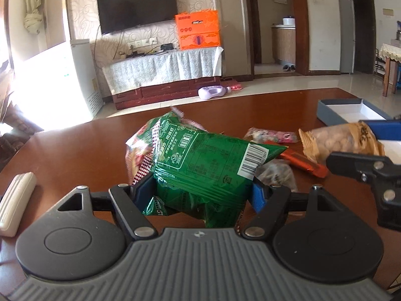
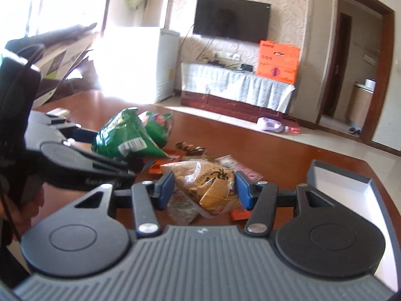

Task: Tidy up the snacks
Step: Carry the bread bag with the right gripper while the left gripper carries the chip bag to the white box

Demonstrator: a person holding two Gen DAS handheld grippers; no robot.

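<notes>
Gripping a green snack bag (image 1: 200, 160) between its jaws, the left gripper (image 1: 198, 195) lifts it off the tabletop (image 1: 75, 150); at 3 o'clock, the right gripper (image 2: 204, 188) clamps a peanut bag (image 2: 208, 188).

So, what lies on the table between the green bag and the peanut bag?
In the left wrist view, an orange bar and a pink packet lie between the green bag and peanut bag.

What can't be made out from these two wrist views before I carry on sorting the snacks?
- Gray box: cut off by the right edge in the left wrist view, by the right gripper's body in the right wrist view; most of its inside is unseen.
- Clear packet: largely hidden behind the green snack bag; contents unreadable.
- Peanut bag: motion blur hides most print.
- Orange wrapper: partly covered by other snacks.
</notes>
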